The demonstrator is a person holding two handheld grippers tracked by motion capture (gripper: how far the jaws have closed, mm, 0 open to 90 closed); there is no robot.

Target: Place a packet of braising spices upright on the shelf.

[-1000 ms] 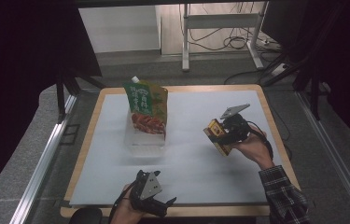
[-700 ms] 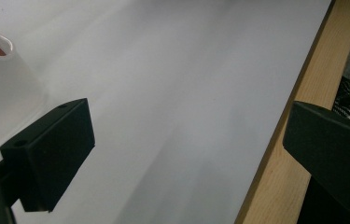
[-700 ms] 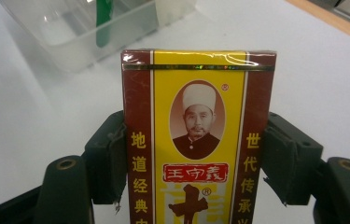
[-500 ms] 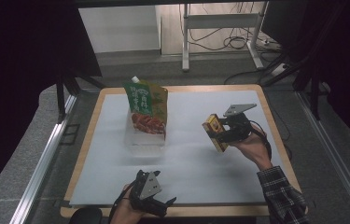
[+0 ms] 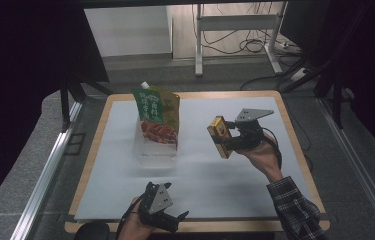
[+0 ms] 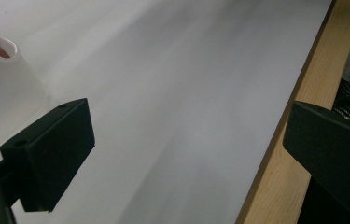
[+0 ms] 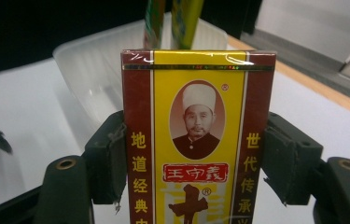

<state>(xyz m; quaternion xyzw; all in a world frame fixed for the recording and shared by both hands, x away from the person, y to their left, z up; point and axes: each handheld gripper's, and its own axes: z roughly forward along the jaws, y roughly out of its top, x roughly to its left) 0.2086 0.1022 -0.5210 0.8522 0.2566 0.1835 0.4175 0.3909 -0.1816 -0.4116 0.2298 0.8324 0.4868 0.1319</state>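
The right claw (image 5: 223, 141) has hold of a flat yellow-and-maroon cardboard box (image 5: 219, 135) printed with a portrait — its jaws are pressed against the box's two long sides, and it hangs clear of the white tabletop (image 5: 235, 180), right of centre in the high view. The lift looks done; placing is left, probably into the clear plastic tray (image 5: 155, 150) at centre left, where a green spouted pouch (image 5: 157, 112) stands. The left claw (image 5: 167, 223) rests at the bottom edge — jaws wide apart, empty.
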